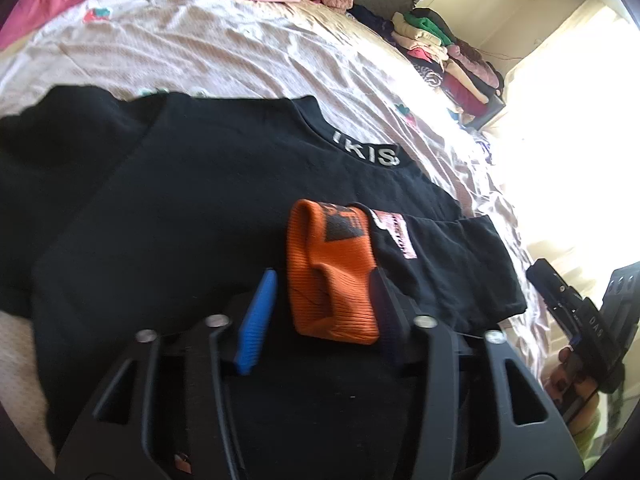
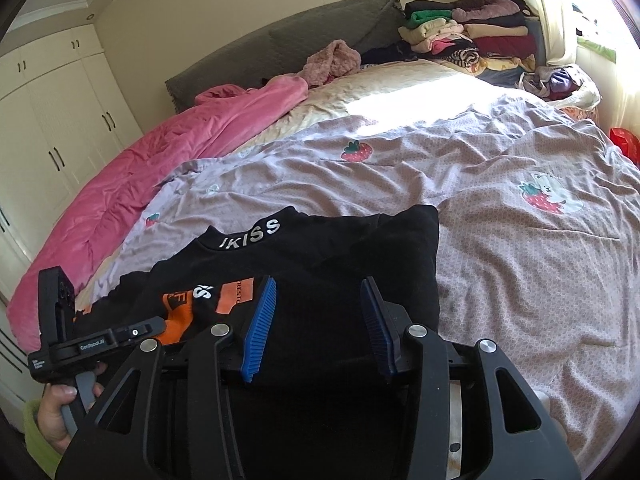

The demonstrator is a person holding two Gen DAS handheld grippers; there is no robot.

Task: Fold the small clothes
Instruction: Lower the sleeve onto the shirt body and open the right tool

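A black shirt [image 1: 180, 208] with white letters on its collar lies flat on the bed, collar pointing away. Its sleeve with an orange ribbed cuff [image 1: 332, 280] is laid across the chest. My left gripper [image 1: 325, 274] is open around that cuff: the cuff leans on the right-hand finger, and the blue left pad [image 1: 258, 320] stands clear of it. In the right wrist view my right gripper [image 2: 320, 281] hovers open over the black shirt [image 2: 340, 248], both pad faces bare. The orange cuff [image 2: 176, 312] shows to its left, beside the left gripper's body [image 2: 116, 338] held by a hand [image 2: 56, 412].
The shirt lies on a pinkish strawberry-print sheet [image 2: 500, 200]. A pink quilt [image 2: 140, 168] runs along the left side. A stack of folded clothes [image 2: 472, 36] sits by the grey headboard [image 2: 288, 52]. Cream wardrobes [image 2: 52, 120] stand at far left and a bright window [image 1: 580, 120] at right.
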